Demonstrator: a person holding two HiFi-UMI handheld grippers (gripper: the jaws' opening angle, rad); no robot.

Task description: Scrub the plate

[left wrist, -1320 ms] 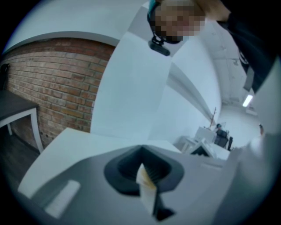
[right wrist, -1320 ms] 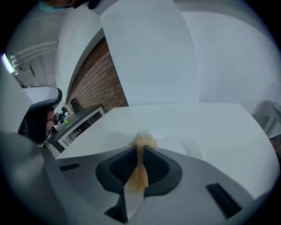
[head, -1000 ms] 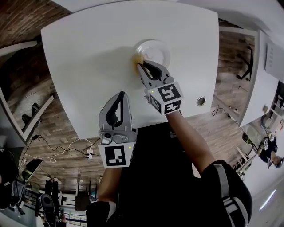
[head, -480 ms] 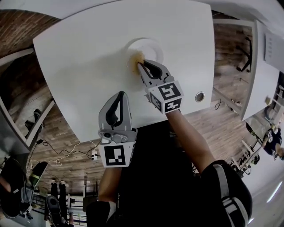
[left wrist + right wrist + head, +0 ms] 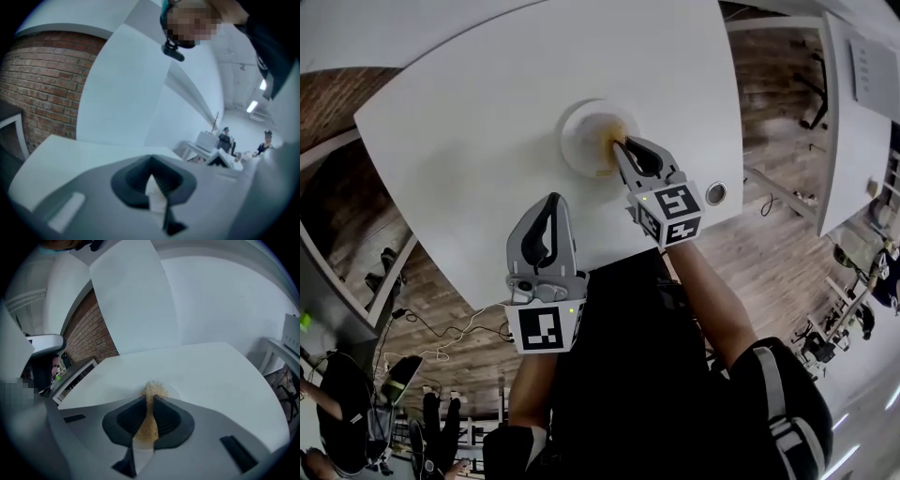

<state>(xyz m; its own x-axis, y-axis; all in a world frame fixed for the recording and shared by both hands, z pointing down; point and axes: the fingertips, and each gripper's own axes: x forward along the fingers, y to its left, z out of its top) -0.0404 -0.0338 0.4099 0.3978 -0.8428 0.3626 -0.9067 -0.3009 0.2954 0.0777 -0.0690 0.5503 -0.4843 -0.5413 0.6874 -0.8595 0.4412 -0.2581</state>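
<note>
Head view: a white plate (image 5: 577,141) lies flat on the white table (image 5: 469,159), towards the table's middle. The right gripper (image 5: 622,143) reaches over the plate's near right rim, jaws clamped on a tan scrubbing pad (image 5: 610,134), and the pad appears to press on the plate's inner surface, right of its centre. A tan tinge shows on the plate around the pad. The left gripper (image 5: 553,201) is held above the table's near edge, apart from the plate and nearer the person, jaws drawn together. A round cable grommet (image 5: 715,194) sits in the table right of the right gripper. Left gripper view: the left gripper (image 5: 151,162) points across the bare table top towards a brick wall (image 5: 37,84); its jaws are together, with only a pale sliver in the seam, which cannot be identified. The plate is not in this view. Right gripper view: the right gripper (image 5: 151,398) has its jaws closed on the scrubbing pad (image 5: 148,423), whose frayed front end projects just beyond the tips onto the pale plate surface.
</note>
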